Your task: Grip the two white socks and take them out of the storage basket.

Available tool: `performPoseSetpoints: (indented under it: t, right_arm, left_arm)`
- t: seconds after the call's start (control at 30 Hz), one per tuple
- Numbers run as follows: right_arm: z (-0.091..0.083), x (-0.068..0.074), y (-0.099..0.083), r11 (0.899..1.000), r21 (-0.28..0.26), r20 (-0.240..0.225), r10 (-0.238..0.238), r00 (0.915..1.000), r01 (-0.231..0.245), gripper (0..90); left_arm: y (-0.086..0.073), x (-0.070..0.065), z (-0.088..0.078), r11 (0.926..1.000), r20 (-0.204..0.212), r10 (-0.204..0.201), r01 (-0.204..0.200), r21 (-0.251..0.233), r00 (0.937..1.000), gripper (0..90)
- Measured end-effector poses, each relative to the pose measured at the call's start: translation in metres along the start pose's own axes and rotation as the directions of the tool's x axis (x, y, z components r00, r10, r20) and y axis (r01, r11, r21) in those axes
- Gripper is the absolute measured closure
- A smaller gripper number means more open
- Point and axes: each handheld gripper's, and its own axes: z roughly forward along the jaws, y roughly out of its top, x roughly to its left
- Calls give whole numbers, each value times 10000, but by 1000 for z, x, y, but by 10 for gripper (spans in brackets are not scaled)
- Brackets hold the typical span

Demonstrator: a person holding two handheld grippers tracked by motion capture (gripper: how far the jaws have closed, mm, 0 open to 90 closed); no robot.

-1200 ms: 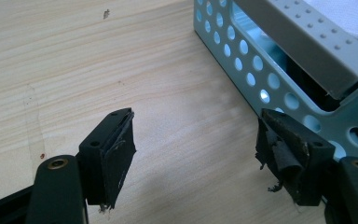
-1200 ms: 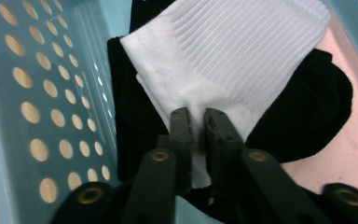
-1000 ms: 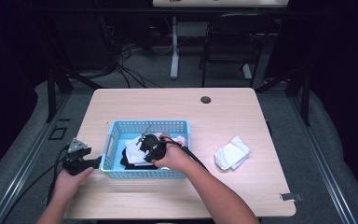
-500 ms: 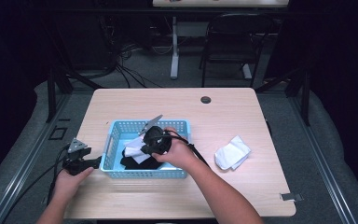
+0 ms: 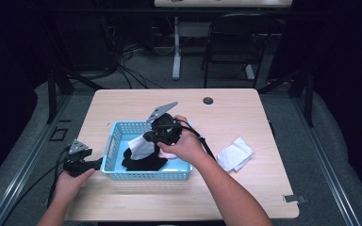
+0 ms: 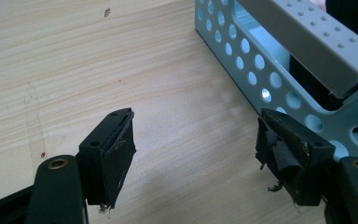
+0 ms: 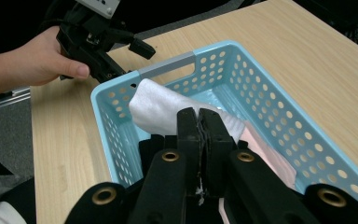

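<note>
High view: light wood table (image 5: 245,117) on grey carpet, dark room, chair (image 5: 231,47) behind. Blue basket (image 5: 115,141) left of centre.

Left gripper view: left gripper (image 6: 200,158) jaws apart over bare wood, beside basket wall.

Right gripper view: right gripper (image 7: 199,122) jaws clamped on white sock (image 7: 161,109) over basket.

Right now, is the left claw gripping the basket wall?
No. The left claw is open beside the blue basket, bare table between its jaws.

Wooden table (image 5: 264,117), blue basket (image 5: 111,146), white cloth (image 5: 234,154), black disc (image 5: 208,100)
</note>
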Motion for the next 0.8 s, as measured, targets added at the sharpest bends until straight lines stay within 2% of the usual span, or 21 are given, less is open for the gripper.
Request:
performPoseSetpoints:
  t: [0.2, 0.4, 0.5, 0.53, 0.63, 0.67, 0.7, 0.73, 0.77, 0.8]
  right_arm:
    - [-13, -4, 3, 9994, -156, 46, 298, 9995, -298, 880]
    - [-33, -7, 7, 9979, -384, 313, 529, 9981, -517, 880]
    - [-48, -10, 7, 9964, -576, 579, 654, 9962, -621, 880]
    - [-48, -10, 7, 9964, -576, 579, 654, 9962, -621, 880]
    - [-66, -14, 4, 9948, -724, 836, 776, 9935, -716, 880]
    - [-66, -14, 4, 9948, -724, 836, 776, 9935, -716, 880]
    - [-75, -17, 2, 9933, -822, 985, 895, 9911, -816, 880]
    - [-75, -17, 2, 9933, -822, 985, 895, 9911, -816, 880]
    - [-86, -20, -1, 9927, -869, 1169, 930, 9888, -831, 880]
    - [-86, -20, -1, 9927, -869, 1169, 930, 9888, -831, 880]
  left_arm:
    - [0, 0, 0, 10000, -9, -17, 17, -5, 10000, 278]
    - [0, 0, 0, 10000, -14, -26, 26, -1, 10000, 279]
    - [0, 0, 0, 10000, -22, -36, 36, -1, 10000, 278]
    - [0, 0, 0, 10000, -22, -36, 36, -1, 10000, 279]
    - [0, 0, 0, 10000, -23, -34, 34, 9, 10000, 278]
    - [0, 0, 0, 10000, -23, -34, 34, 9, 10000, 278]
    - [0, 0, 0, 10000, -24, -37, 37, 11, 10000, 278]
    - [0, 0, 0, 10000, -25, -35, 35, 14, 10000, 278]
    - [0, 0, -1, 10000, -43, -45, 45, 6, 10000, 278]
    - [0, 0, -1, 10000, -43, -45, 45, 6, 10000, 278]
